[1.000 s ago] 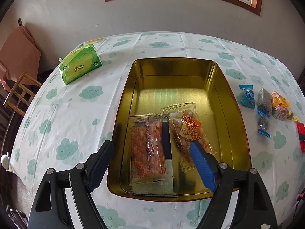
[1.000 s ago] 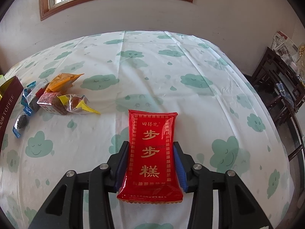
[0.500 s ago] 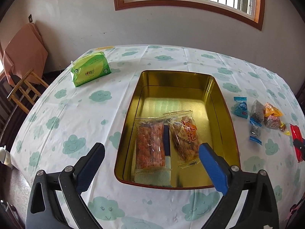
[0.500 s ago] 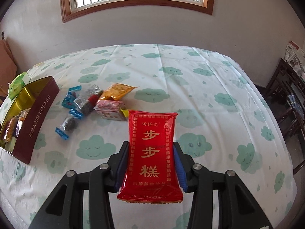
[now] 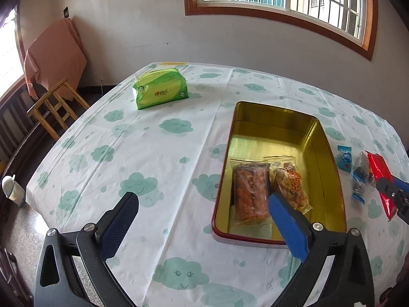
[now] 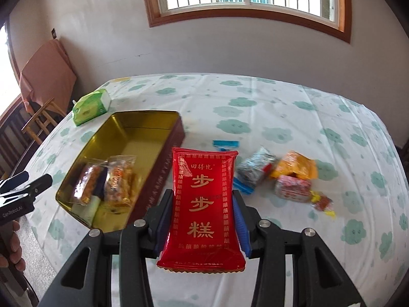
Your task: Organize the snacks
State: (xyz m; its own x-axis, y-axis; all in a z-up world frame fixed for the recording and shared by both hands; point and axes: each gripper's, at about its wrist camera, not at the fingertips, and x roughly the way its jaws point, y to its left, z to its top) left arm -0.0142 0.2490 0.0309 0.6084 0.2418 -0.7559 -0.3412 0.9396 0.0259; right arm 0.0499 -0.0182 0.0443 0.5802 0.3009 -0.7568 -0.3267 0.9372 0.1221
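My right gripper (image 6: pixel 202 197) is shut on a red snack packet (image 6: pixel 203 199) with gold characters and holds it in the air, right of the gold tin (image 6: pixel 153 113). The red packet also shows at the right edge of the left wrist view (image 5: pixel 379 176). The tin (image 5: pixel 329 153) holds two clear snack packets (image 5: pixel 251 192) side by side at its near end. My left gripper (image 5: pixel 202 209) is open and empty, above the table at the tin's near left corner. Several small wrapped snacks (image 6: pixel 286 176) lie on the cloth right of the tin.
A green tissue pack (image 5: pixel 161 90) lies at the far left of the cloud-print tablecloth (image 5: pixel 143 153). A wooden stool (image 5: pixel 55 105) and a chair draped in orange cloth (image 5: pixel 55 53) stand left of the table. Wall and window lie behind.
My right gripper has lifted the red packet and swung left toward the tin. My left gripper has pulled back and moved left, away from over the tin, staying open.
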